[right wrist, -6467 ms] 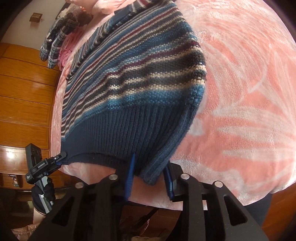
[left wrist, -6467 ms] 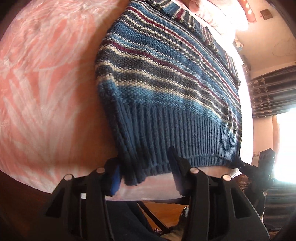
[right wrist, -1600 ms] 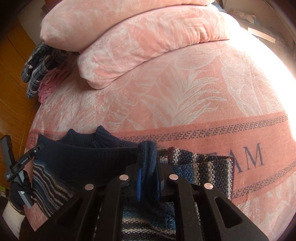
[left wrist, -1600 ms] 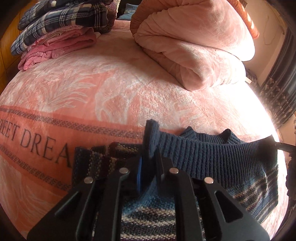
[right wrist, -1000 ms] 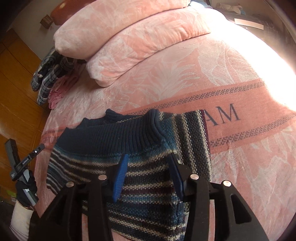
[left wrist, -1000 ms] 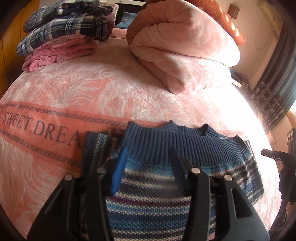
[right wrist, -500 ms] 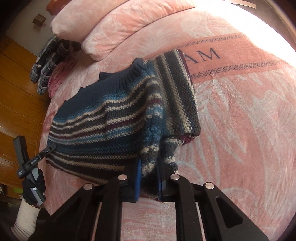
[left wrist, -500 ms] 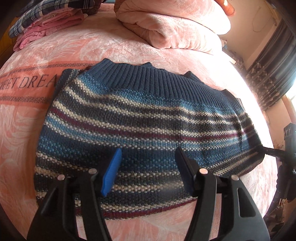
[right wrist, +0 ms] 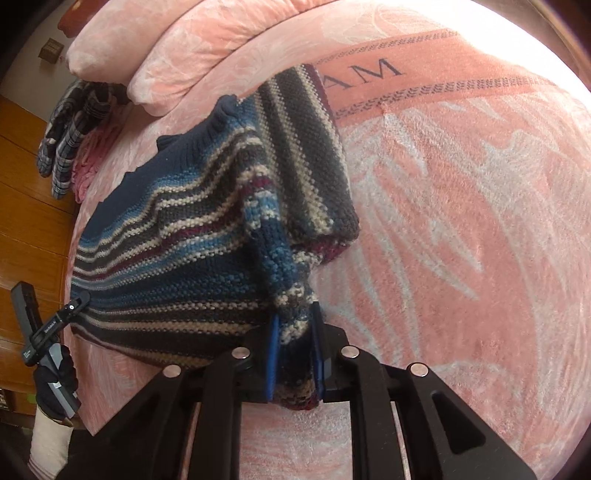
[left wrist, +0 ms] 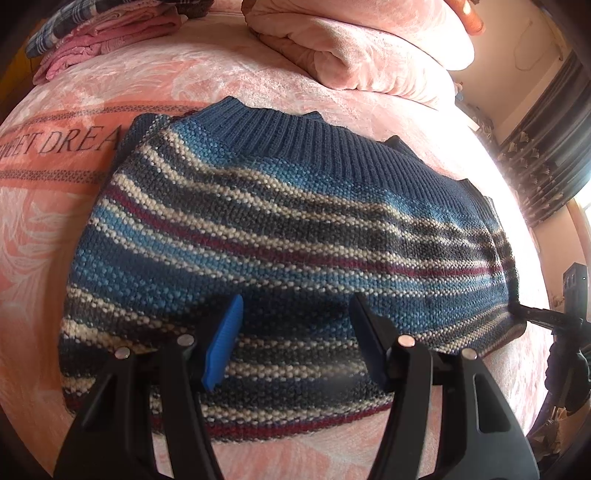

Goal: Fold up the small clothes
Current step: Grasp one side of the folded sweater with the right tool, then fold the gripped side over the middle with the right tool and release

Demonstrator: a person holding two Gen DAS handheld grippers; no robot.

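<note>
My left gripper (left wrist: 295,332) has released, wide above the halved sweater (left wrist: 288,236); right gripper (right wrist: 293,354) pinches its corner; side folds remain.

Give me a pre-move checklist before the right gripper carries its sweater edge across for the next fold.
1. Right gripper clamped on the striped sweater: ok, knit fills the gap between its fingers.
2. Left gripper free of the fabric: ok, jaws wide open above the sweater.
3. Sweater body lying flat on the pink blanket: ok in the left wrist view.
4. Held edge free of bunching: not ok, the knit is gathered into a ridge up from the right gripper.
5. Grip holds all layers: cannot tell.
6. Folded quilt and stacked clothes apart from the sweater: ok.
</note>
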